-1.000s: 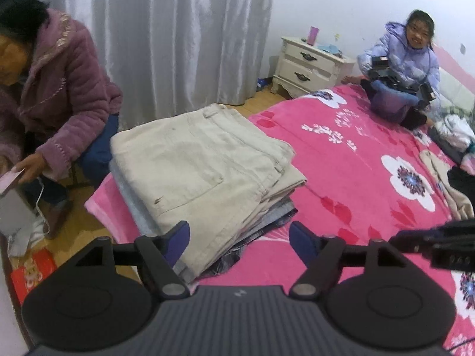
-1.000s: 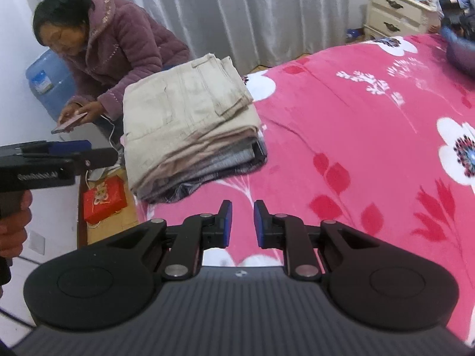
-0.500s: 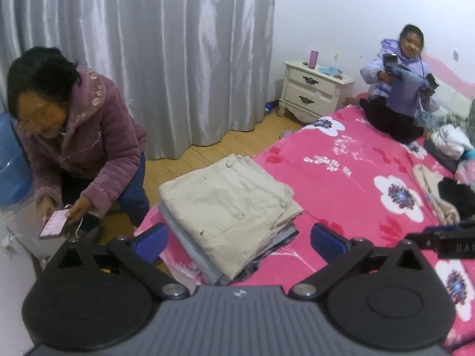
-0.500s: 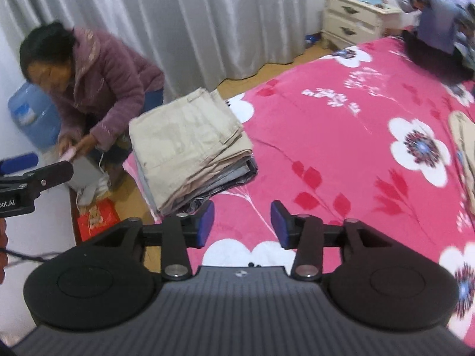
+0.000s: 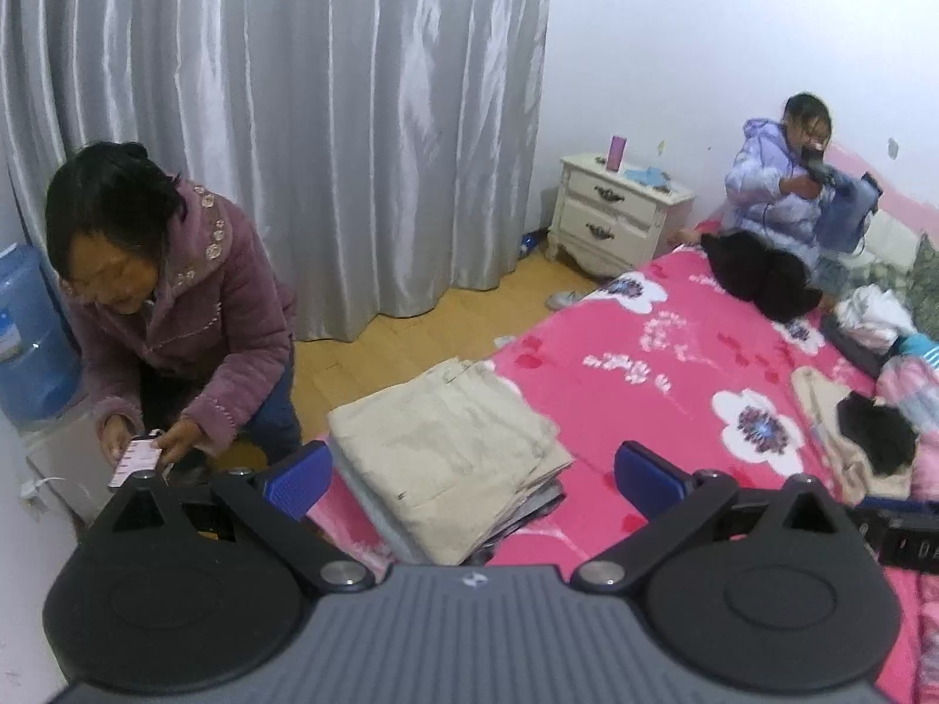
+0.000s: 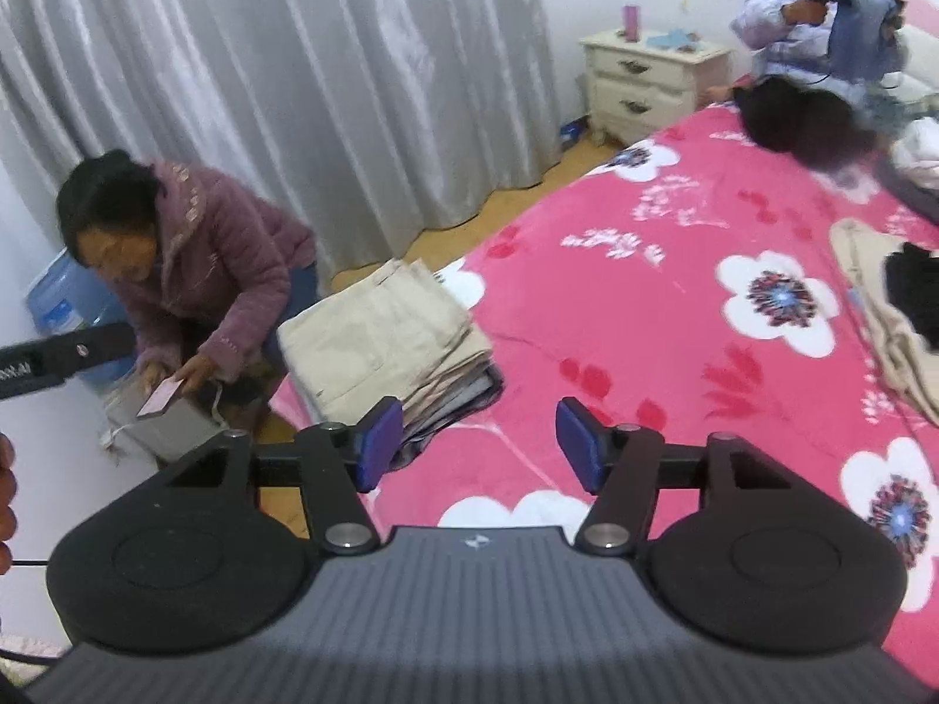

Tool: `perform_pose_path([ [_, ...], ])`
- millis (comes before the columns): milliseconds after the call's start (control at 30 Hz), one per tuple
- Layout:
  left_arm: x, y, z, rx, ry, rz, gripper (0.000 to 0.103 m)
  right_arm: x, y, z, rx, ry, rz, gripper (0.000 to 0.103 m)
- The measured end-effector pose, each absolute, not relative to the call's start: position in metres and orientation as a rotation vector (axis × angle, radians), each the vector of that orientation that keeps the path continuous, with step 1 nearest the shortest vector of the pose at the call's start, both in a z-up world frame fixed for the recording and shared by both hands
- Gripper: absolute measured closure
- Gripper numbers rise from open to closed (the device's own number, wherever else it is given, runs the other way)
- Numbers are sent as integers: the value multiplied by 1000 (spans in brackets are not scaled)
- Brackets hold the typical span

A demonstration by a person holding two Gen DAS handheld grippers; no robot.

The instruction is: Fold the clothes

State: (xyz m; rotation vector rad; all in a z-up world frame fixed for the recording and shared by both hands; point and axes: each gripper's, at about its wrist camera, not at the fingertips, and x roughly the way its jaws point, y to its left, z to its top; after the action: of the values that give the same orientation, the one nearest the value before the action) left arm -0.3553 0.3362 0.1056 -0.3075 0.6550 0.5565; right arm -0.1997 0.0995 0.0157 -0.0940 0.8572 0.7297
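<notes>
A cream nightstand (image 5: 616, 223) stands by grey curtains (image 5: 293, 117); a water jug (image 5: 29, 340) sits left.

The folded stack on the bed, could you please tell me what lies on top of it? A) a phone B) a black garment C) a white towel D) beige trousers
D: beige trousers form the top layer of the stack, with grey layers showing at its edge beneath, on the pink bed; both grippers hang open above, holding nothing.

A folded beige garment (image 5: 446, 457) is lying flat atop a neat clothes stack (image 6: 452, 405), sitting lower centre of frame at the bed's corner.
</notes>
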Motion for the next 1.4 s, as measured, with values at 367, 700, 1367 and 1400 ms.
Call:
perform_pose_path([
  [367,-352,332,136,-275,601,717,0,-205,95,61,-206,741,772,14],
  [700,-354,351,155,-476,665,926,0,-191,94,79,-190,598,874,1],
  [1367,-334,281,163,-296,647,1041,0,-172,124,94,-372,566,1005,1],
  [1400,-334,278,161,-293,648,1041,0,-171,122,92,-373,572,994,1],
])
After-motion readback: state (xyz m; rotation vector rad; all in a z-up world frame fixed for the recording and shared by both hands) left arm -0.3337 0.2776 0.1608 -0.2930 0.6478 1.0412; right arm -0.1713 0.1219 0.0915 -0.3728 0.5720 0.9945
